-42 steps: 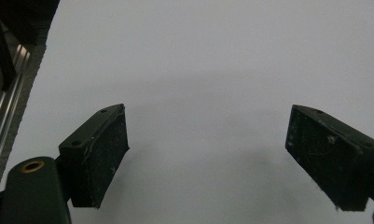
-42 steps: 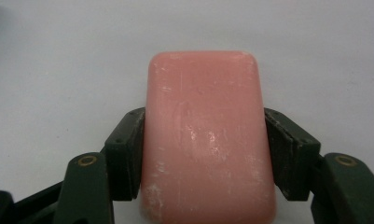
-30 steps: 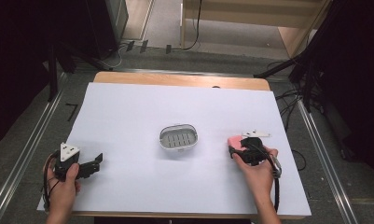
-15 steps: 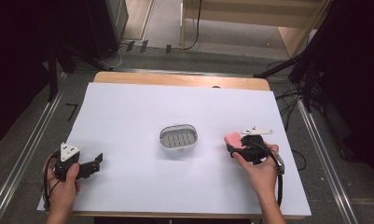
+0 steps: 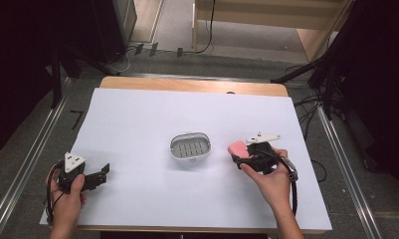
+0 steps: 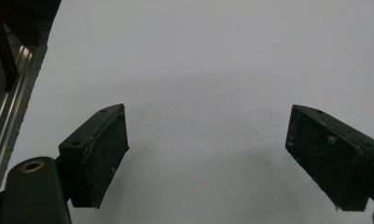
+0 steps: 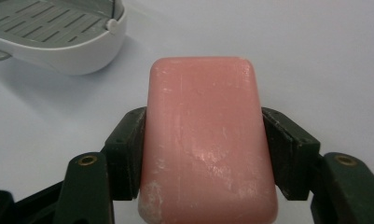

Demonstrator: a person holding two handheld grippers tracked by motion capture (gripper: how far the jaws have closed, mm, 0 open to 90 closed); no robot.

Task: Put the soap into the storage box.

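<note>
At the near left of the white table, the left gripper rested with its jaws spread wide and nothing between them. In the middle sat an empty soap dish with a slotted tray. Just to its right, the right gripper was clamped on a pink bar of soap, one jaw pressing each long side. The step in hand looked like carrying the soap to the dish. The next move probably called for bringing the bar leftward over the tray, lowering it, then letting go.
</note>
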